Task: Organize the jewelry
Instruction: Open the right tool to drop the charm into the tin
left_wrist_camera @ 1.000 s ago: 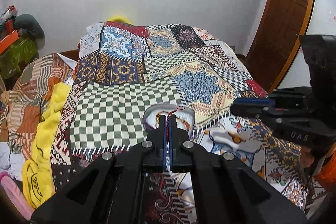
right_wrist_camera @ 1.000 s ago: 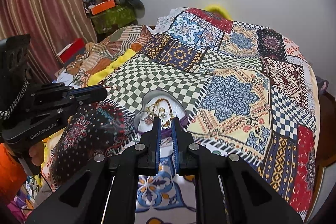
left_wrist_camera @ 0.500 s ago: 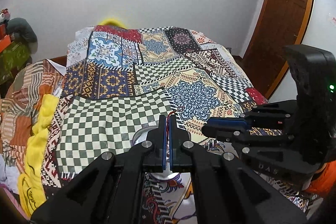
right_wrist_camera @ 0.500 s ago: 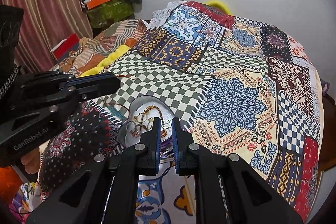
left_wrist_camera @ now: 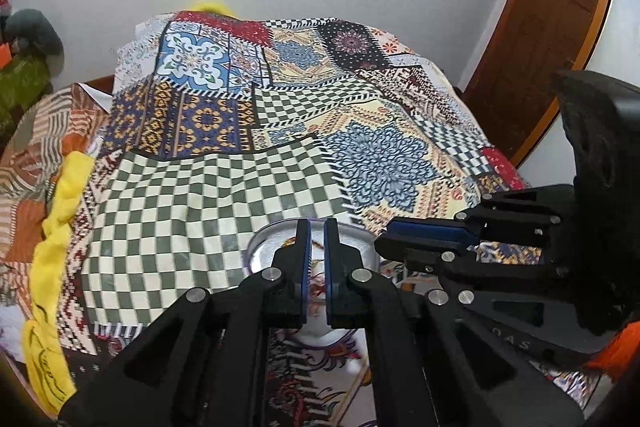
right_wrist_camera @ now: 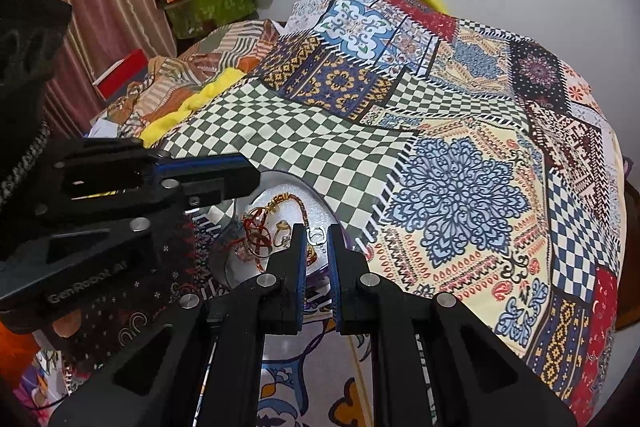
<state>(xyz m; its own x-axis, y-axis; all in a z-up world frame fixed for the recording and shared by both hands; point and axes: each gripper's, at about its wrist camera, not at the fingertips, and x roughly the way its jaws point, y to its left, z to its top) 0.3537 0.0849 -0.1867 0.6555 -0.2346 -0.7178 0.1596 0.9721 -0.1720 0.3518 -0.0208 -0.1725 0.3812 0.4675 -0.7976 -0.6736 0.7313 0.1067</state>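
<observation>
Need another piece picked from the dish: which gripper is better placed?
Right. The right gripper hangs over the dish with a silver ring just ahead of it; the left gripper, fingers opening and empty, is over the dish's rim.

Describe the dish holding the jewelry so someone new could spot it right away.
On the bed's patchwork bedspread, look at the near edge of the green-and-cream checkered patch. There sits a shallow silver dish, the only metal thing there, heaped with gold chains and red bangles.
</observation>
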